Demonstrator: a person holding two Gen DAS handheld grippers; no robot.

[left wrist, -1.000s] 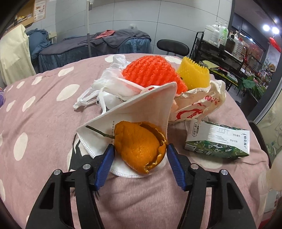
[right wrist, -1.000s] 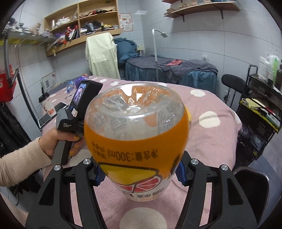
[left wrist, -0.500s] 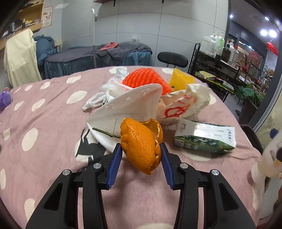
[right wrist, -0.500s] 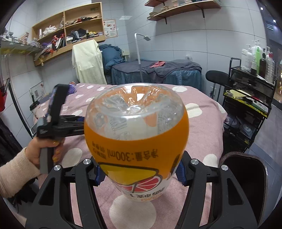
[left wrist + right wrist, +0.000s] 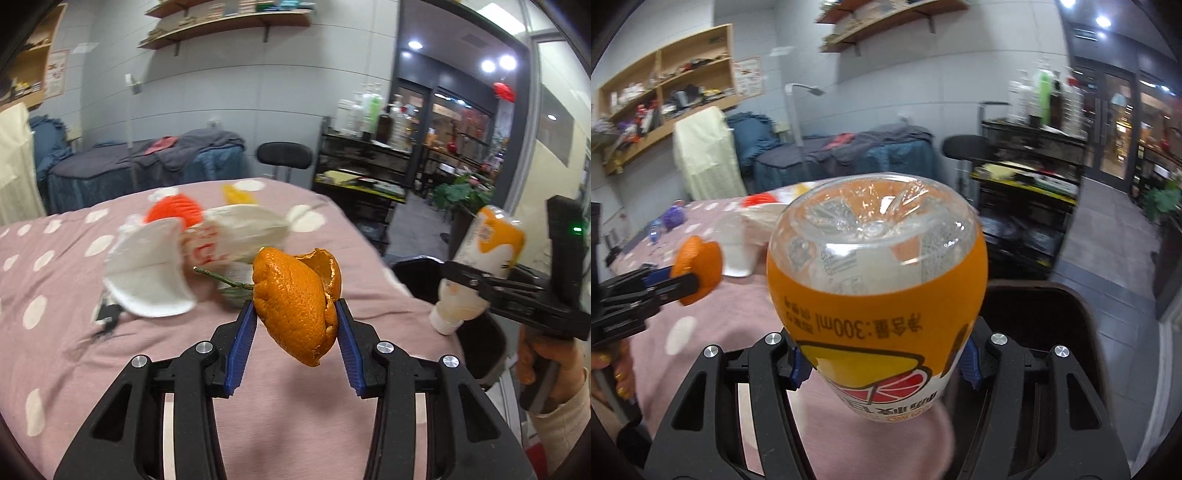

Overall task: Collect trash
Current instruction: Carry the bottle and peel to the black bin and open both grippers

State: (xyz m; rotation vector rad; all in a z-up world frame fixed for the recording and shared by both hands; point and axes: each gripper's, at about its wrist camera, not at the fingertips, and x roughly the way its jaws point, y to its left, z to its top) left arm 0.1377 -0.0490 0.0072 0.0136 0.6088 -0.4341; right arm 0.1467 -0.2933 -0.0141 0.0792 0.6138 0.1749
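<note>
Orange peel (image 5: 297,306) lifted off pink dotted tablecloth (image 5: 55,332) (shelves behind), blurred litter

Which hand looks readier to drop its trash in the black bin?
The right: its gripper holds the bottle beside the bin; the left gripper, with the peel, is over the table.

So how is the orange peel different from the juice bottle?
The orange peel is bumpy, torn open and orange all over; the juice bottle is smooth plastic with a clear base and a printed orange label. The peel is pinched by the left gripper, the bottle by the right gripper. The bottle hangs cap-down. Both are held up off the pink tablecloth.
</note>
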